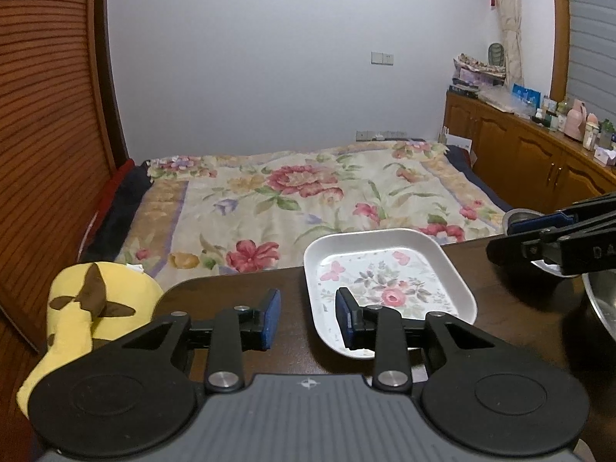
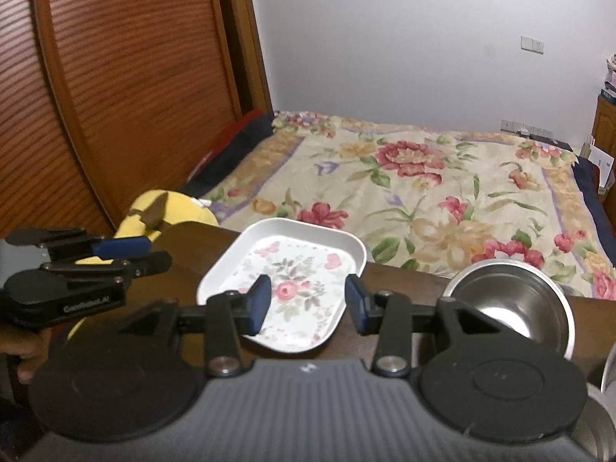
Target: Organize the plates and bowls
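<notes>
Bedroom backdrop behind a dark wooden tabletop (image 1: 481,269).
A bed (image 1: 308,196) with a floral quilt lies just beyond the tabletop, against a pale wall (image 1: 269,57). A yellow plush toy (image 1: 88,308) sits at the tabletop's left edge, near a slatted wooden door (image 2: 127,77). A cluttered wooden cabinet (image 1: 531,150) stands at right.

Shiny steel bowl (image 2: 512,308), glossy tray (image 2: 308,238), wooden table (image 2: 404,281).
</notes>
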Available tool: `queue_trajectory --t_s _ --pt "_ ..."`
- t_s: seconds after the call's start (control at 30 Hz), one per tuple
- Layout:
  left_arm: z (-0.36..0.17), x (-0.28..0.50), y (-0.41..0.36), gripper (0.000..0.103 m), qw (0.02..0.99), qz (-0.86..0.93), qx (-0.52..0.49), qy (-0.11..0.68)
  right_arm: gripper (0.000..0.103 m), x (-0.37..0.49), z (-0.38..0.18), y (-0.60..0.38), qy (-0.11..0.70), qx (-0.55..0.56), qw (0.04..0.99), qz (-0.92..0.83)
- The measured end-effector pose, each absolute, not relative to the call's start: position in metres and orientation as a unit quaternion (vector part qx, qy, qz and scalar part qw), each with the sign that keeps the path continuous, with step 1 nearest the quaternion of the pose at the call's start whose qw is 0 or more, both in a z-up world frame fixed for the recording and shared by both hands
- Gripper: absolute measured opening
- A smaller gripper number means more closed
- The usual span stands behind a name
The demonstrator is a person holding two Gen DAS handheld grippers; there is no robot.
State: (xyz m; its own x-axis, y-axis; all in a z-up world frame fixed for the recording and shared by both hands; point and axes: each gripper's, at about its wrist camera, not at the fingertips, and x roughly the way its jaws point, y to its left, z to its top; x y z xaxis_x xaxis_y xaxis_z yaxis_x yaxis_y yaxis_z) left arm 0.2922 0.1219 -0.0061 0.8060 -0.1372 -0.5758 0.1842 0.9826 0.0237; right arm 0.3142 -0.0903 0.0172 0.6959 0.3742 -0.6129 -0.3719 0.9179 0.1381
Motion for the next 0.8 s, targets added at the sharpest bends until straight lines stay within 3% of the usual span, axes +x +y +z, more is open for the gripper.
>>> queue_trajectory --t_s 0.8 --pt "-0.046 0.344 0.123 0.028 0.932 -0.104 0.017 0.347 0.038 0.383 -0.023 -0.076 0.436 -0.05 0.873 0.213"
